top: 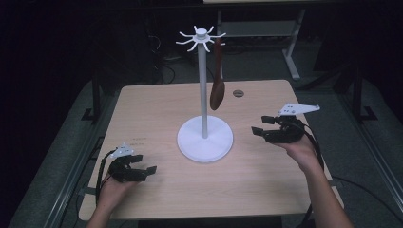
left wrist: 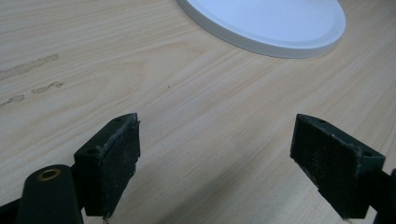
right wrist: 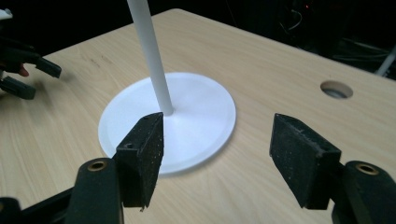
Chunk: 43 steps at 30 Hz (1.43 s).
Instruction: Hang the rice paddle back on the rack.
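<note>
Light wooden table [top: 157,107] across the middle, white hook stand [top: 204,135] at its centre, brown spoon [top: 217,92] hanging from a top hook, right gripper [top: 261,126] at right, wide open and empty, left gripper [top: 145,169] lower left, wide open and empty.

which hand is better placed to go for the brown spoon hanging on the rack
Right, probably. The right gripper has open, empty jaws on the side where the spoon hangs; the left gripper sits farther off.

Left gripper [top: 148,168] low, jaws wide; right gripper [top: 259,126] raised, jaws wide.
</note>
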### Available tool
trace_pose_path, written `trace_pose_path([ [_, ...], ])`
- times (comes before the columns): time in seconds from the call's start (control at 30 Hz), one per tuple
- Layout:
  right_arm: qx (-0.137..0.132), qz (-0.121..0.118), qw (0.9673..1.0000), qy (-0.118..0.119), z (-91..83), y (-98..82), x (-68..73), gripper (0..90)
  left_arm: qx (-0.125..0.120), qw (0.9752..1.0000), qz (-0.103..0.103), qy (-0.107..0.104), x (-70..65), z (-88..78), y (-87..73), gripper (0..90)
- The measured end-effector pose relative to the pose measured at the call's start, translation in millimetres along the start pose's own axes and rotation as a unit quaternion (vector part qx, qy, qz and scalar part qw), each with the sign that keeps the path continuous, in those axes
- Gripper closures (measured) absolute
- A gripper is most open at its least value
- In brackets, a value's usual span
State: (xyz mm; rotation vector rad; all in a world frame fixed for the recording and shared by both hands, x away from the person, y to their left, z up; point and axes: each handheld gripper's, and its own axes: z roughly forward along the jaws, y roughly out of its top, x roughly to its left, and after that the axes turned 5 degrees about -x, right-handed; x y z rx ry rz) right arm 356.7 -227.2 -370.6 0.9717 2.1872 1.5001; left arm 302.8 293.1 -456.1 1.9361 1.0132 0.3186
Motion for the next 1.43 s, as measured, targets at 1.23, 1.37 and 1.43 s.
trace_pose_path([
  [1.23, 0.054, 0.013, 0.9971, -0.051, -15.0, -98.2, -6.1, 27.6, 0.006, 1.0000, 0.005, 0.000, -1.6, -0.1, -0.3, 15.3],
  [1.37, 0.051, 0.014, 0.9973, -0.051, -16.0, -98.4, -6.5, 27.4, 0.012, 0.9998, 0.014, 0.002, -1.0, -0.1, 0.2, 15.3],
  [1.43, 0.052, 0.014, 0.9972, -0.051, -15.8, -98.8, -6.5, 27.2, 0.008, 0.9999, 0.010, 0.003, -2.0, 0.6, 0.1, 15.3],
])
